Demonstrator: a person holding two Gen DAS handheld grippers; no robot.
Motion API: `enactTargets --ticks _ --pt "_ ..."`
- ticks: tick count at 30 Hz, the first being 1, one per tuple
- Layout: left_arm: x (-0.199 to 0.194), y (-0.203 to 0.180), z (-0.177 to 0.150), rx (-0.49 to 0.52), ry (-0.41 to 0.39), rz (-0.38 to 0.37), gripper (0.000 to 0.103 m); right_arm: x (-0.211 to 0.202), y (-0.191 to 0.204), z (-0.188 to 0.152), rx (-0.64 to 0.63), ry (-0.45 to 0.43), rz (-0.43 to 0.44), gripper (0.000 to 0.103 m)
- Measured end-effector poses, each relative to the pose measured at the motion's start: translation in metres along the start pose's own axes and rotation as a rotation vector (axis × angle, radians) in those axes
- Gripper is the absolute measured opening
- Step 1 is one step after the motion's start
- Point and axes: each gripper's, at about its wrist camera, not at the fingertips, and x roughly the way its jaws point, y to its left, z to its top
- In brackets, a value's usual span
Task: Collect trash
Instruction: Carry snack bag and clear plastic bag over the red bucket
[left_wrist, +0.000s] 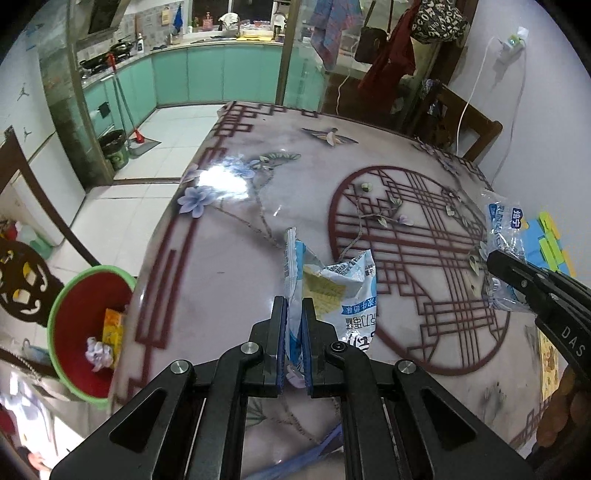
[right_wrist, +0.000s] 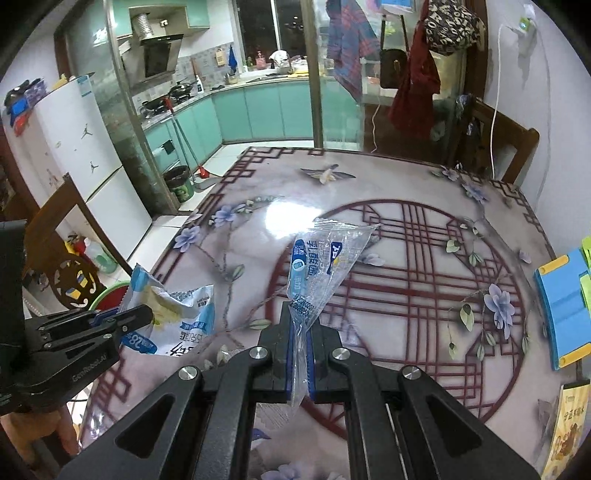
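My left gripper (left_wrist: 294, 306) is shut on a crumpled blue-and-white snack bag (left_wrist: 332, 284), held up above the patterned table (left_wrist: 229, 266). In the right wrist view that same snack bag (right_wrist: 177, 317) hangs at the left from the left gripper (right_wrist: 142, 317). My right gripper (right_wrist: 301, 325) is shut on a clear plastic wrapper (right_wrist: 325, 254) with blue print, lifted off the table (right_wrist: 424, 295). The left wrist view shows this clear wrapper (left_wrist: 504, 236) at the right edge, pinched by the right gripper (left_wrist: 496, 260). A green-rimmed red bin (left_wrist: 88, 317) stands beside the table's left edge with some trash inside.
A blue-and-yellow block (right_wrist: 565, 306) and a picture book (right_wrist: 567, 432) lie at the table's right side. Dark wooden chairs (right_wrist: 62, 236) stand left of the table and at its far right (right_wrist: 506, 144). A kitchen with teal cabinets (left_wrist: 207, 74) lies beyond.
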Motion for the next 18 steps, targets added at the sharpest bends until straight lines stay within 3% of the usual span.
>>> enactTargets --ticks 18 --pt "-0.02 0.06 -0.003 -0.041 -0.023 0.029 0.007 0.003 0.069 0.002 -0.062 0.002 0.034 0.004"
